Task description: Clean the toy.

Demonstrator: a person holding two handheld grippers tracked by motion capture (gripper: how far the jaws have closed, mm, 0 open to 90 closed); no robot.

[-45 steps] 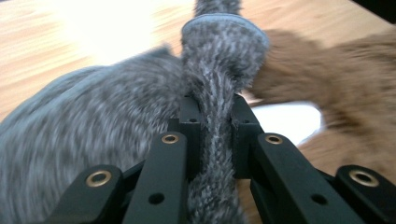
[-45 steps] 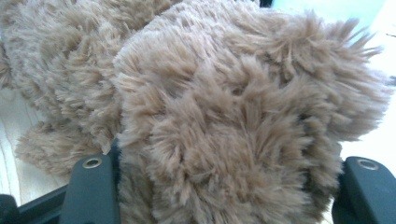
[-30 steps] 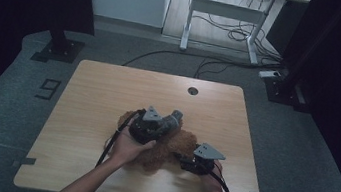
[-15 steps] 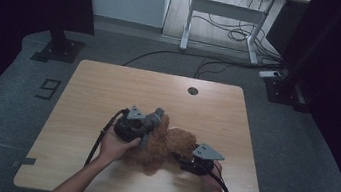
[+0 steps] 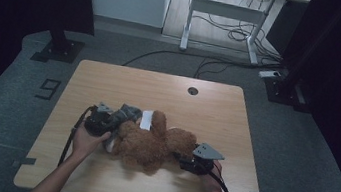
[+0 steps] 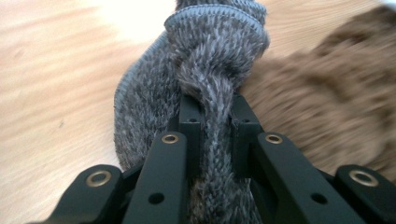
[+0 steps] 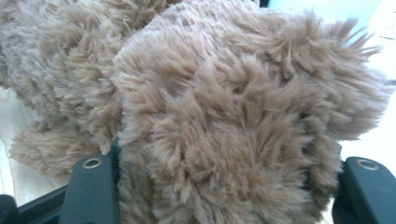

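A brown teddy bear point(image 5: 151, 146) lies on the wooden table point(image 5: 207, 106), near its front edge. My left gripper point(image 5: 113, 121) sits at the bear's left side, shut on a grey knitted garment point(image 5: 128, 113) that reaches onto the bear. In the left gripper view the knit point(image 6: 210, 60) is bunched and pinched between the jaws of the left gripper point(image 6: 213, 107), with brown fur point(image 6: 327, 102) beside it. My right gripper point(image 5: 181, 159) is at the bear's right, shut on a plush limb point(image 7: 224, 116) that bulges between its jaws.
A white label point(image 5: 146, 119) lies on the bear's upper side. A round cable hole point(image 5: 193, 91) is near the table's far edge. Beyond the table stand a desk frame point(image 5: 230, 13) with loose cables and a dark stand base point(image 5: 59, 50).
My left gripper has moved left and a little down, pulling the grey knit with it. The bear has shifted slightly left. The right gripper has stayed put.
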